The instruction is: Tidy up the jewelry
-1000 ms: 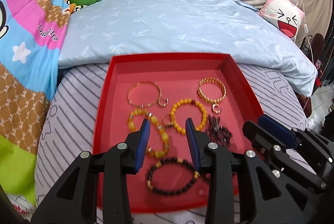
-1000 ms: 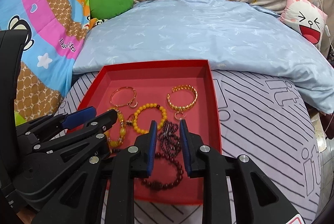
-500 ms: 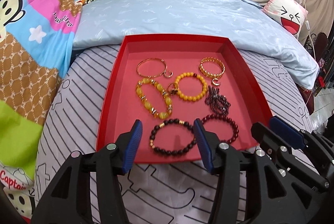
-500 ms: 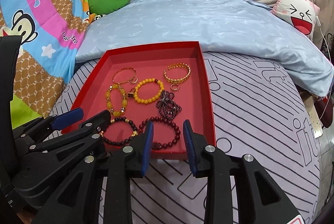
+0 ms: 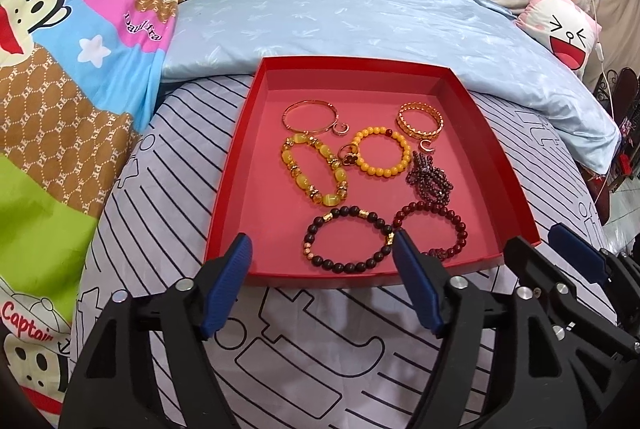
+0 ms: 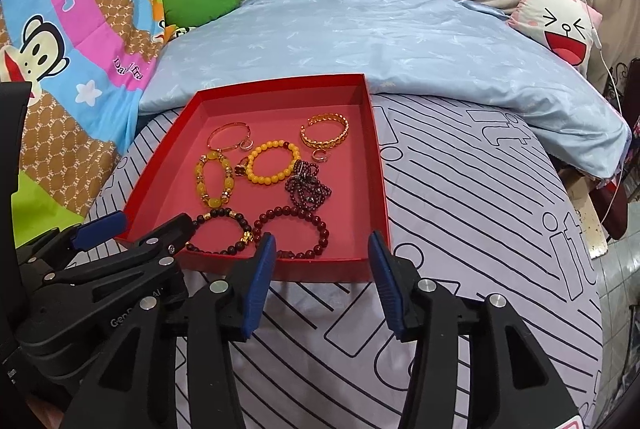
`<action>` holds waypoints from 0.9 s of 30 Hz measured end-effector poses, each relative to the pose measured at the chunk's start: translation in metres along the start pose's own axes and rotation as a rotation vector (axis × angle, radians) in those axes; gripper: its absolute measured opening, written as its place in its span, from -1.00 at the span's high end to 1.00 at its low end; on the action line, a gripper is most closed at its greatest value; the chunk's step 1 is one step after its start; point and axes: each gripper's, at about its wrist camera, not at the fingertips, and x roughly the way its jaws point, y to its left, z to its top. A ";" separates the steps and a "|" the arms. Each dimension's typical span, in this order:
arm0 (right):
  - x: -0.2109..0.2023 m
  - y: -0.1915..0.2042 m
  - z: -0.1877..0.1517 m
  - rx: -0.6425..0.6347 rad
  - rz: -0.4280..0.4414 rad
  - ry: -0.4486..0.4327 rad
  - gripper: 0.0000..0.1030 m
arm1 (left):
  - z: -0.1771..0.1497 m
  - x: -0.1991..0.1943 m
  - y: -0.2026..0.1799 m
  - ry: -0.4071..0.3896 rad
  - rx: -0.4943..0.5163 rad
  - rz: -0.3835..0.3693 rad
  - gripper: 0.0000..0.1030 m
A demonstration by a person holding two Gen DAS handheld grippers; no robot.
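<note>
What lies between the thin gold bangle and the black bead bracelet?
The yellow bracelet lies between the bangle and the black bracelet, clearest in the left wrist view.

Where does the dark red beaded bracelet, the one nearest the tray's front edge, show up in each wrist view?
Left wrist view: the dark red bracelet lies in the tray's near right part, partly behind the left gripper's right finger.
Right wrist view: the bracelet is at the front middle of the tray, just beyond the right gripper's left fingertip.
Shared landmark: the tangled dark bead cluster, directly behind it in both.
</note>
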 end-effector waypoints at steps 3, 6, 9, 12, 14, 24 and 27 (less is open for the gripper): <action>-0.002 -0.001 -0.002 -0.007 -0.027 -0.009 -0.08 | -0.002 0.000 0.003 0.005 -0.010 0.016 -0.49; -0.004 -0.003 -0.004 -0.005 -0.036 -0.015 -0.23 | -0.004 0.000 0.008 0.011 -0.029 0.019 -0.65; -0.004 -0.005 -0.006 0.000 -0.043 -0.011 -0.33 | -0.006 -0.002 0.011 0.006 -0.036 0.034 -0.73; -0.005 -0.005 -0.007 -0.002 -0.056 -0.011 -0.41 | -0.009 -0.003 0.013 0.008 -0.040 0.041 -0.77; -0.007 -0.004 -0.009 -0.010 -0.066 -0.015 -0.45 | -0.010 -0.003 0.014 0.009 -0.038 0.042 -0.78; -0.014 -0.003 -0.013 -0.013 -0.086 -0.029 -0.63 | -0.015 -0.008 0.016 0.006 -0.043 0.050 -0.79; -0.015 -0.005 -0.014 -0.006 -0.083 -0.030 -0.66 | -0.015 -0.010 0.017 0.004 -0.043 0.051 -0.80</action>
